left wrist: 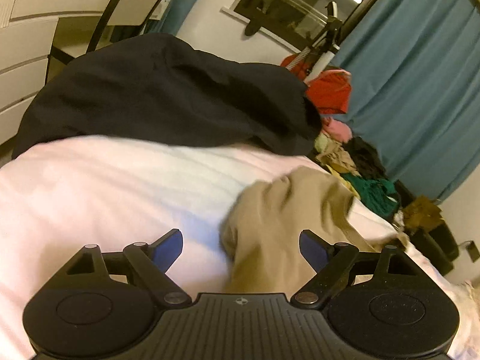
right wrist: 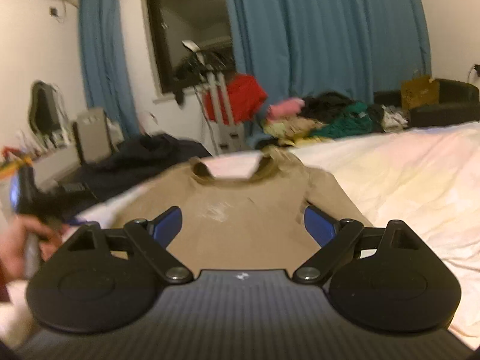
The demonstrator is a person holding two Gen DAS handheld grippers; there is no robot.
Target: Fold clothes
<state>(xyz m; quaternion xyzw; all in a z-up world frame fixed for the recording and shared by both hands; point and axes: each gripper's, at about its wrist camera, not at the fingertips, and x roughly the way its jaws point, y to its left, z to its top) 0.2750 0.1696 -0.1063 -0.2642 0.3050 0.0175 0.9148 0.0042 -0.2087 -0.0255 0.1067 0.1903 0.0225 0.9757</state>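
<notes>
**A:** so where's this at? The tan shirt (right wrist: 240, 210) is lying on the bed (right wrist: 405, 186), front up, collar pointing at the far edge. Looks mostly spread out, but the side I can see from the left wrist view is bunched up

**B:** yeah, I'd say it's the very start of the fold, nothing doubled over yet. Both grippers are released. The right gripper (right wrist: 243, 225) hangs over the shirt body with its fingers wide and nothing between them. The left gripper (left wrist: 241, 249) is spread too, with the rumpled tan cloth just ahead of it, but the pads aren't touching it as far as I can tell

**A:** there's a hand (right wrist: 21, 249) at the left edge of the right view, blurry, holding the other gripper I guess

**B:** probably. Next move, I reckon: pinch a sleeve or side edge on each side, smooth that bunched bit first, then bring it over the middle. The dark garment (left wrist: 168, 96) further up the bed is well clear, so no snag there

**A:** everything's pretty blurred though
</notes>
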